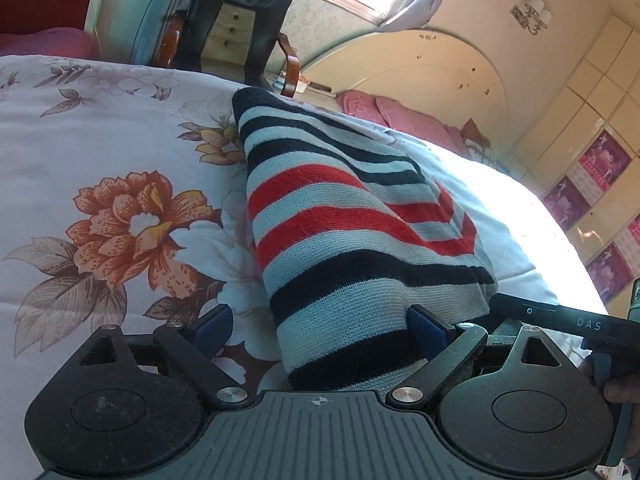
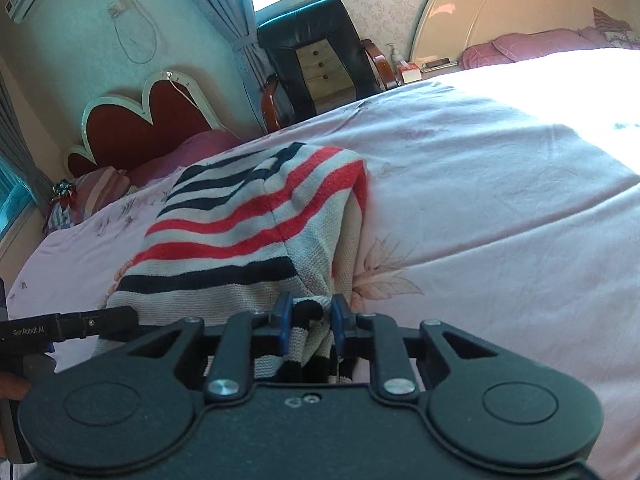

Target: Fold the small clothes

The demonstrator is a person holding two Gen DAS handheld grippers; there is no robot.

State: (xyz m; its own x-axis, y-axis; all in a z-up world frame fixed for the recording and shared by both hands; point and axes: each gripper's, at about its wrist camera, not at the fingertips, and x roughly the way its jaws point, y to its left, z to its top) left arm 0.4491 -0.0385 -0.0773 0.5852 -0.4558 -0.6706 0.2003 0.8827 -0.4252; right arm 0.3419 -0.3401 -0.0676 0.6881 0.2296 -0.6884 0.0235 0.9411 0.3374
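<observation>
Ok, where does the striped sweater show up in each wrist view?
Left wrist view: striped sweater fills the centre, running from mid-frame down between the left tool's wide-apart fingers.
Right wrist view: centre-left, its bunched edge clamped in the right tool.
Shared landmark: the black chair by the window.

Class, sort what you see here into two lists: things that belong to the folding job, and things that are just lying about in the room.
Belongs to the job:
striped knit garment
left gripper
right gripper
floral bedspread

Just lying about:
black chair
pink pillow
heart-shaped headboard
</observation>
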